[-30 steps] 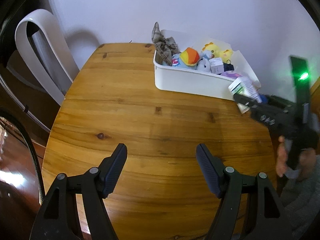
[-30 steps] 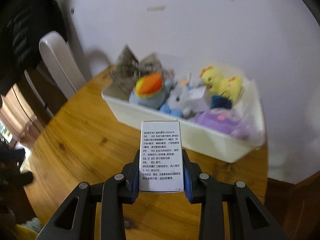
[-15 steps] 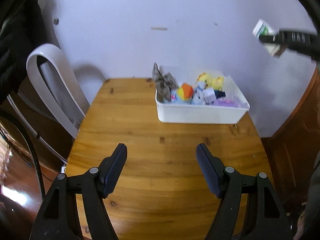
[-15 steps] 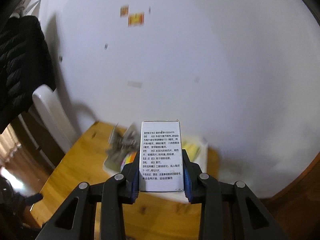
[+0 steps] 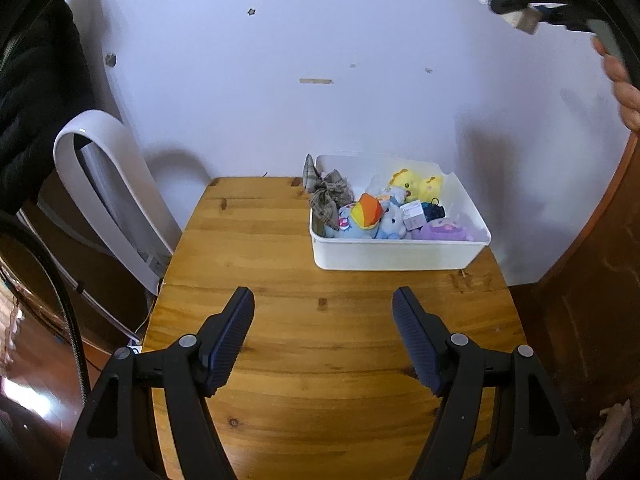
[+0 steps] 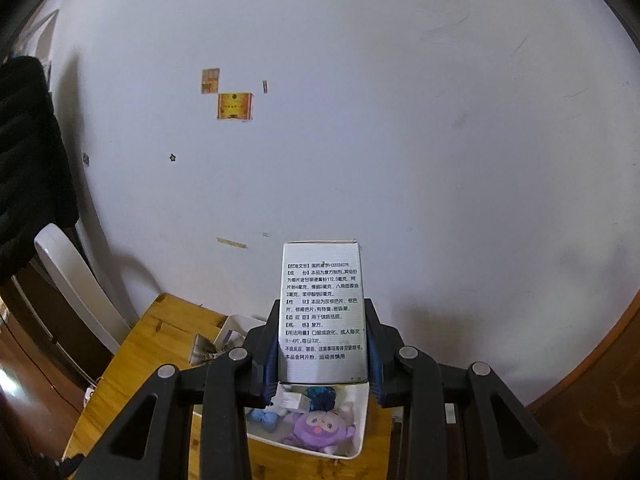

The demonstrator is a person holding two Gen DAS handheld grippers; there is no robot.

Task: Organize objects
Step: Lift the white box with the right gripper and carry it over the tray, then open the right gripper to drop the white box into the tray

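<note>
Fingers (image 6: 374, 344) of right gripper (image 6: 323, 344) pinching a white medicine box (image 6: 323, 314) by its two long side faces, high above the white bin (image 6: 362, 420). Fingers (image 5: 230, 342) of left gripper (image 5: 324, 340) spread wide, nothing between them, over bare wooden table (image 5: 280, 240).

Position of box: in the air, well apart from the table, roughly over the near right part of the bin in the right wrist view; in the left wrist view at the top right corner, beside the person's hand (image 5: 622, 80).

Orientation: long axis in line with the fingers, pointing forward and slightly downward toward the wall; printed face toward the camera, far end well past the fingertips, near end back between the pads.

Risks, as judgement only:
- Drop from this height: likely bounce off the plush toys (image 5: 372, 216) or the bin rim, landing on the table or floor. Cause: bin already crowded, little flat space left.
- Slip or pivot of the box: smooth card, grip only on narrow sides.
- Crushing of thin card under hard squeeze.
- Misjudged aim: bin largely hidden behind the box and gripper in the right wrist view.
</note>
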